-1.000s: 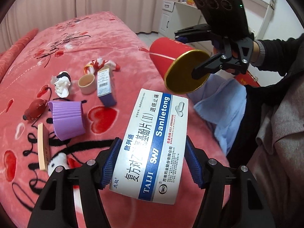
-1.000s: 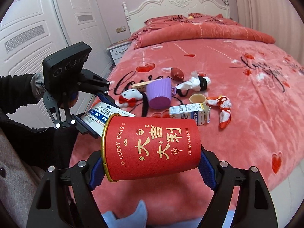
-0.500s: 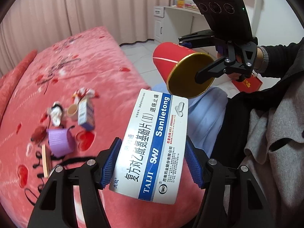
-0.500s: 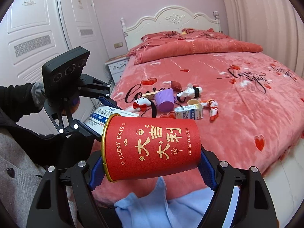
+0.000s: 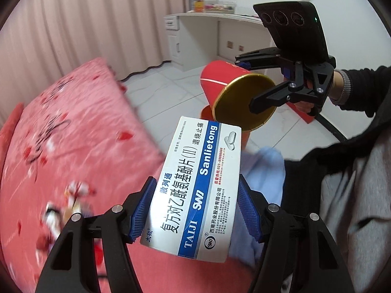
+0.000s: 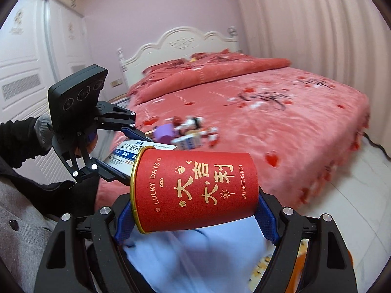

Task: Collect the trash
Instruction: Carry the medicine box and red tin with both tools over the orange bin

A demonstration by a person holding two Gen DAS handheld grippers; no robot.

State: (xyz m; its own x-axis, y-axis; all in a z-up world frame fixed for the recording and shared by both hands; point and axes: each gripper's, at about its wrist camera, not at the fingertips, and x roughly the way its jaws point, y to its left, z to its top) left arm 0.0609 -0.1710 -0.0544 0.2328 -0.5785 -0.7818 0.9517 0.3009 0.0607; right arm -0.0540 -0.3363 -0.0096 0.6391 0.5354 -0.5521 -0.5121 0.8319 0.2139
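Note:
My left gripper [image 5: 195,207] is shut on a white and blue medicine box [image 5: 198,190], whose long sides sit between the blue pads. My right gripper [image 6: 193,214] is shut on a red paper cup [image 6: 195,193] with gold print, lying sideways with its gold rim to the left. In the left wrist view that red cup [image 5: 220,83] and the right gripper [image 5: 266,78] show at the upper right. The right wrist view shows the medicine box [image 6: 136,153] in the left gripper [image 6: 129,151] at the left. Both hang beside the bed over a light blue cloth [image 6: 195,256].
A bed with a pink-red cover [image 6: 281,122] carries a blurred cluster of items: a purple cup [image 6: 163,133], a small carton [image 6: 189,141] and several scraps. White tiled floor [image 5: 171,92], a white desk [image 5: 210,34] and curtains [image 5: 85,24] lie beyond. A person's dark sleeve [image 5: 361,85] is at the right.
Both grippers have drawn back from the bed and risen a little, still holding box and cup. The items on the bed now look smaller and farther; more floor and desk show.

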